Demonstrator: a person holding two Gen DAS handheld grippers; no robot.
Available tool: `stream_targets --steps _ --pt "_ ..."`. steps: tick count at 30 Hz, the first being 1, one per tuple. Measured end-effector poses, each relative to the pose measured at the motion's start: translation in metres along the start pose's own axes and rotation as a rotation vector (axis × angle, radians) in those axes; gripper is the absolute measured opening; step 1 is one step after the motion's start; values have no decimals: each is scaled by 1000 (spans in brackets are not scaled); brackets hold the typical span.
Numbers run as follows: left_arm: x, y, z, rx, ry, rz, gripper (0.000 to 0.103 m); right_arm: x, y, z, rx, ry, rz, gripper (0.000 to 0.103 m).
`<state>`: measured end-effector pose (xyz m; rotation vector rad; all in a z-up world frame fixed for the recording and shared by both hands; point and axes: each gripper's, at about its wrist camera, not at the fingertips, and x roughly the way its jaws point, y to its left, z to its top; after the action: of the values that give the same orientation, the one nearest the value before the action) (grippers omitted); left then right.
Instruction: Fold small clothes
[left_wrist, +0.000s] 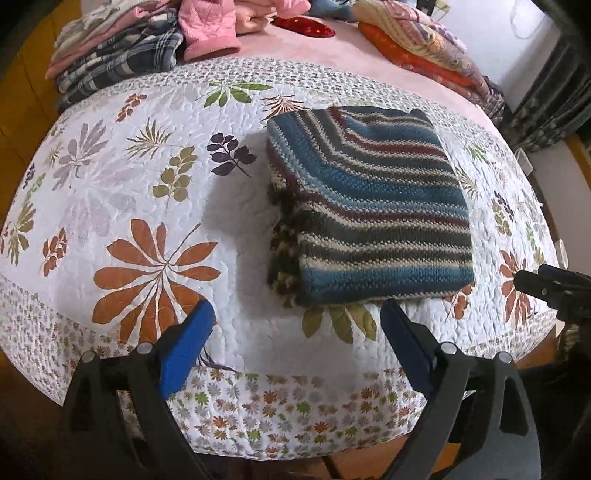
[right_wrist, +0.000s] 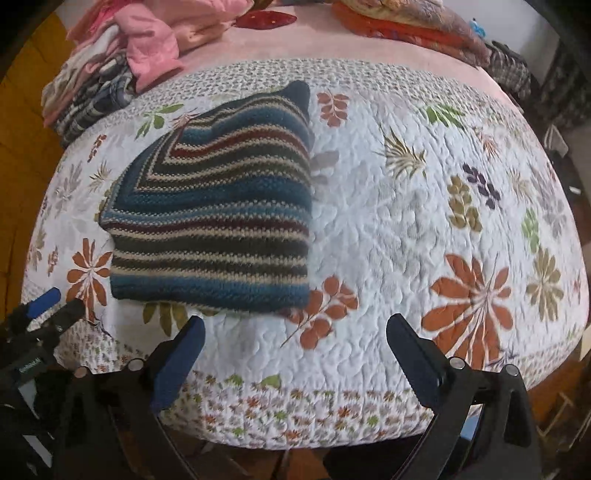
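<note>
Both my tools hang released, left tool (left_wrist: 297, 314) and right tool (right_wrist: 295, 328). The folded striped knit sweater (left_wrist: 369, 210) sits just ahead on the quilt (left_wrist: 147, 184); grabbing one layer could unfold it.

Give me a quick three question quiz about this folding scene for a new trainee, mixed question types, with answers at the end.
1. True or false: the left claw is clamped on the striped knit garment.
2. Multiple choice: the striped knit garment lies on A) a bare wooden floor, B) the floral quilt, C) the stack of folded clothes.
3. Fill in: the right claw is open and holds ____.

Key: 1 false, it is open and short of the garment. 2 B. 3 nothing.
</note>
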<state>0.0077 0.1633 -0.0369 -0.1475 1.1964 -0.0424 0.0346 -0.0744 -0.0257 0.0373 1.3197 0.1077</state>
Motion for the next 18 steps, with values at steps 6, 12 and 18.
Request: stream_targets --steps 6,12,18 --pt "-10 -5 -5 13 -3 42 91 -10 3 -18 -1 -10 1 99" --pt "-17 -5 -15 -7 -10 58 91 -19 16 -34 -24 -27 4 99" --pt "-24 -4 -19 -19 -2 95 92 -25 26 -41 -34 -31 30 99"
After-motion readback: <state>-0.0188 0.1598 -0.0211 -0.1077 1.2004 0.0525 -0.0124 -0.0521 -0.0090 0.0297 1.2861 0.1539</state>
